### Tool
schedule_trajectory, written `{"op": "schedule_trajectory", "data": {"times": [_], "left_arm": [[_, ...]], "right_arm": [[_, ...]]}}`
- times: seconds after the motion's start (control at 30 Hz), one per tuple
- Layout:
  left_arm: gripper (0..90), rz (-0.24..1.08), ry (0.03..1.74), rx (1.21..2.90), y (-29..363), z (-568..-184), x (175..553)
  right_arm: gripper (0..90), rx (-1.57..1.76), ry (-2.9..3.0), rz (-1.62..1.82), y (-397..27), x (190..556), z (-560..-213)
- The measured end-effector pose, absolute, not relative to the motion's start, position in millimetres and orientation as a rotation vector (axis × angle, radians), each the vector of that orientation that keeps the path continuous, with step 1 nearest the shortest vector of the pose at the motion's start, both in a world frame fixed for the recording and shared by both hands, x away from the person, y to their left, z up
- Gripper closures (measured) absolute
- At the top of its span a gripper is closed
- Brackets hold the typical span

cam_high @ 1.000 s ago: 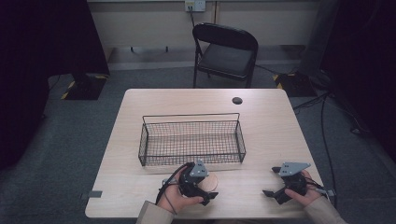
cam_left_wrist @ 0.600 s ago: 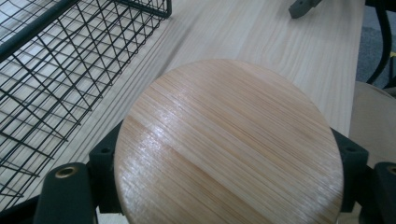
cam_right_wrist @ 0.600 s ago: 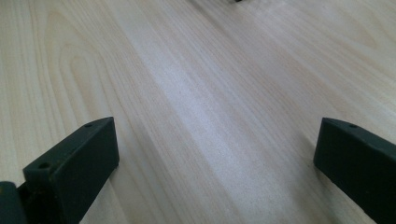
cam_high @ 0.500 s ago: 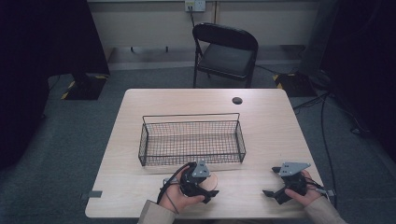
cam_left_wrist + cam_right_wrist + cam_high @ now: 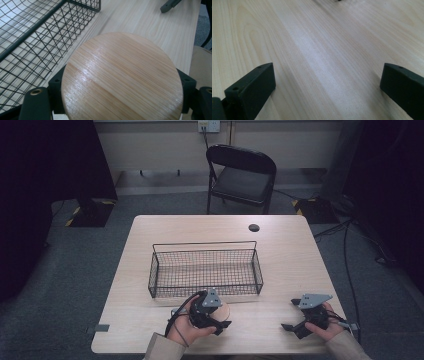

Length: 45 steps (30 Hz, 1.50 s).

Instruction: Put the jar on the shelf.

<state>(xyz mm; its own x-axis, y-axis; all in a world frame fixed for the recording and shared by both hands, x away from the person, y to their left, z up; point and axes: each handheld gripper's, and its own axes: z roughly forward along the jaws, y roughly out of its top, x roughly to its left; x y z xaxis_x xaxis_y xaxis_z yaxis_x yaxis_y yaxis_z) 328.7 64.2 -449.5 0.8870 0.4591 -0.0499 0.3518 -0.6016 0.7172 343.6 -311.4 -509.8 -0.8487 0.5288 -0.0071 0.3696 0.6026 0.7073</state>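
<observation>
A round wooden disc (image 5: 120, 77) with a bamboo grain sits between the jaws of my left gripper (image 5: 121, 83), which is shut on its edges. From above, that gripper (image 5: 212, 317) is near the table's front edge, just in front of the wire basket, and the disc (image 5: 223, 310) peeks out beside it. At the front right my right gripper (image 5: 292, 326) rests low over the table. Its jaws stand wide apart over bare wood, so the right gripper (image 5: 327, 85) is open with nothing between them.
A black wire basket (image 5: 205, 243) stands mid-table; its mesh wall (image 5: 37, 32) is close on the left of the disc. A small black round object (image 5: 254, 227) lies at the far side. A black folding chair (image 5: 241, 175) stands behind the light wooden table (image 5: 290, 265).
</observation>
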Motion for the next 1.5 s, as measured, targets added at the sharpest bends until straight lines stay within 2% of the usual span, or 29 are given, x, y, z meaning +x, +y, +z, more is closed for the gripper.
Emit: {"op": "schedule_trajectory", "data": {"times": [1.5], "left_arm": [[23.2,0.216,0.678,2.237,83,-397,353]], "right_arm": [[0.0,0.743,2.614,1.08,-311,344,-510]]}}
